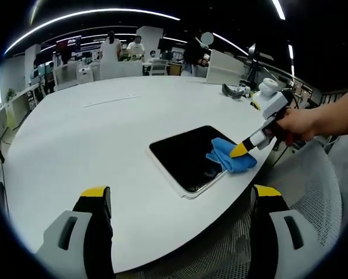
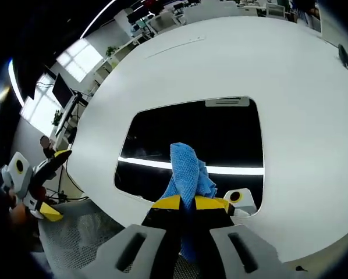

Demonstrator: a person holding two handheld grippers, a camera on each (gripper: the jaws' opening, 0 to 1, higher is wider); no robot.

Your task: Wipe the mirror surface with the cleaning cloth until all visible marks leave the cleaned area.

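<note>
- Right gripper [image 2: 188, 203]: our jaws clamp the cloth [image 2: 187, 168] on the mirror [image 2: 220, 133].
- Left gripper [image 1: 180, 195]: jaws wide apart, holding nothing, at 9 o'clock off the table [image 1: 92, 133].

Cleaning cloth [image 2: 187, 168]: bright blue, with a fine woven texture seen in the right gripper view. Mirror [image 1: 188, 156]: dark, almost black glass crossed by a thin white reflected streak, framed in white. Table [image 1: 81, 139]: plain white throughout. Right gripper [image 1: 242, 150]: black jaws tipped in yellow, on a grey-white body. Left gripper [image 1: 180, 195]: coloured alike, black with yellow tips.
</note>
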